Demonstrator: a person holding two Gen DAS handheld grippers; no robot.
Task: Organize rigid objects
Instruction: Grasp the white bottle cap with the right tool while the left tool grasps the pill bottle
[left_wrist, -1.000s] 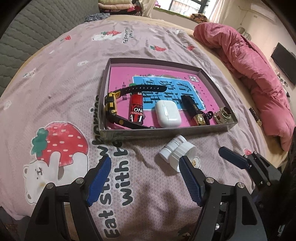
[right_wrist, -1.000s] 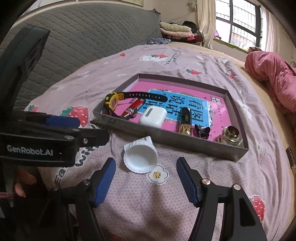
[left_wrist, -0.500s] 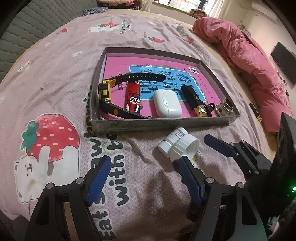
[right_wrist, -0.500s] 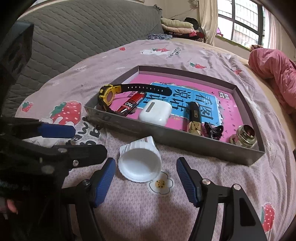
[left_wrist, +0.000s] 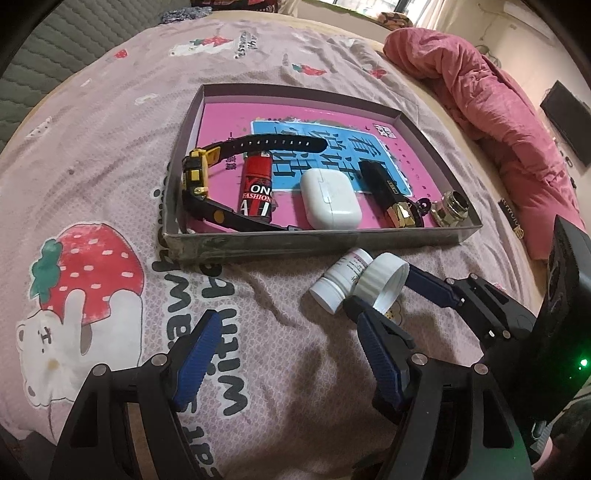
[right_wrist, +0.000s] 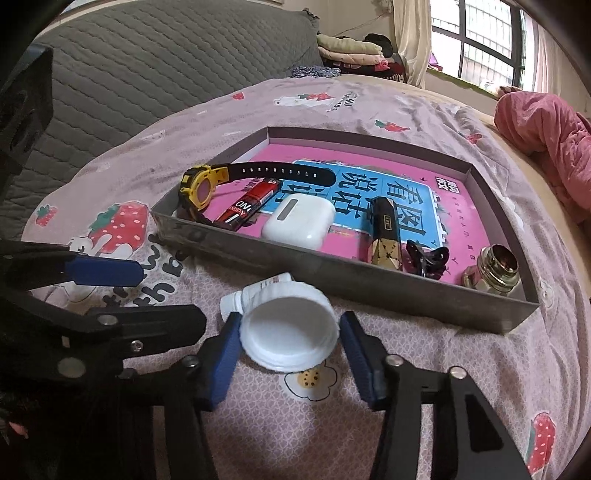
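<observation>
1. The right gripper (right_wrist: 290, 334) brackets a white cap (right_wrist: 289, 326) on the bed (right_wrist: 461, 369), its jaws spread, not clamping.
2. The cap leans against a small white bottle (left_wrist: 341, 278) lying just outside the tray (right_wrist: 369, 282).
3. The left gripper (left_wrist: 288, 356) hovers released, grasping nothing.

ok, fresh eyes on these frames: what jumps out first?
The right gripper, jaws open around a white cap lying on the bedsheet beside a small white bottle, just in front of the tray. Behind it, the pink-lined tray holds a yellow watch, a red battery and a white earbud case.
</observation>
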